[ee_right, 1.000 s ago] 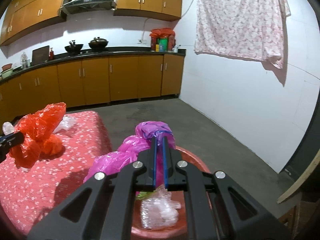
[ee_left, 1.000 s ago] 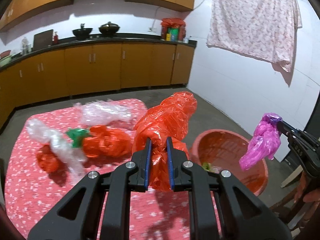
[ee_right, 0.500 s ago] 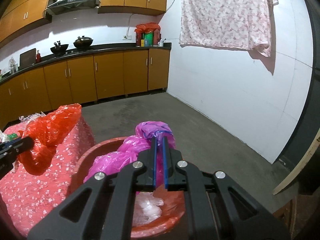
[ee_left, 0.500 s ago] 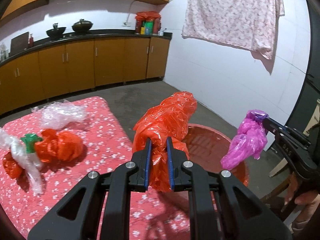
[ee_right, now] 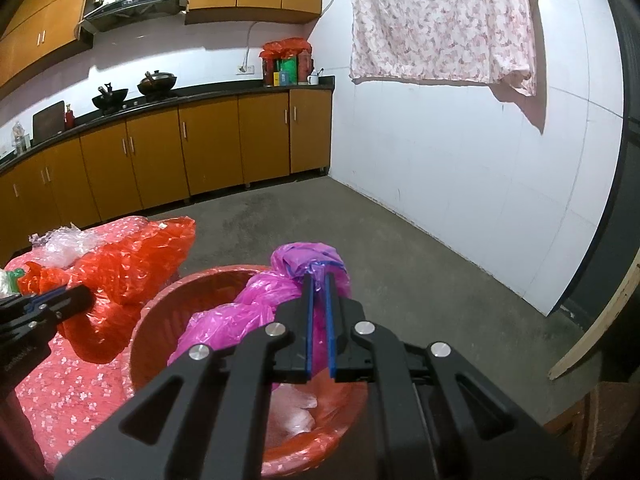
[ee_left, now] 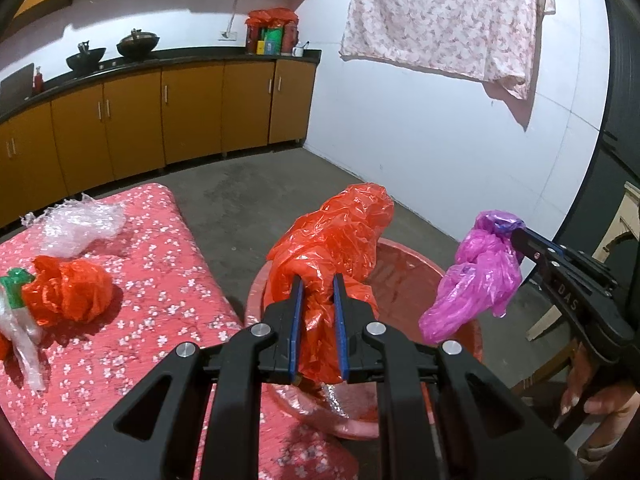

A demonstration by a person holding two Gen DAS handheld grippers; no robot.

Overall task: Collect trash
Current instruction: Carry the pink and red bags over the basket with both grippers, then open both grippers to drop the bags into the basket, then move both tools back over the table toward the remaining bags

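I count two tongs, my left [ee_left: 316, 300] and my right [ee_right: 318, 296]. Each grips one bag: one red bag [ee_left: 332, 240], one purple bag [ee_right: 256, 312]. One red basin [ee_right: 160, 308] sits below them. Beside the basin, one more red bag [ee_left: 68, 292] and one clear plastic wad [ee_left: 76, 228].

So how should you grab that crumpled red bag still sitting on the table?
Pinch the crumpled red bag at its bunched top, coming straight down from above. It lies as a loose puffy ball on the flowered tablecloth, so raised folds give thin plastic to squeeze. Its left side touches a green-and-clear wad; keep right.
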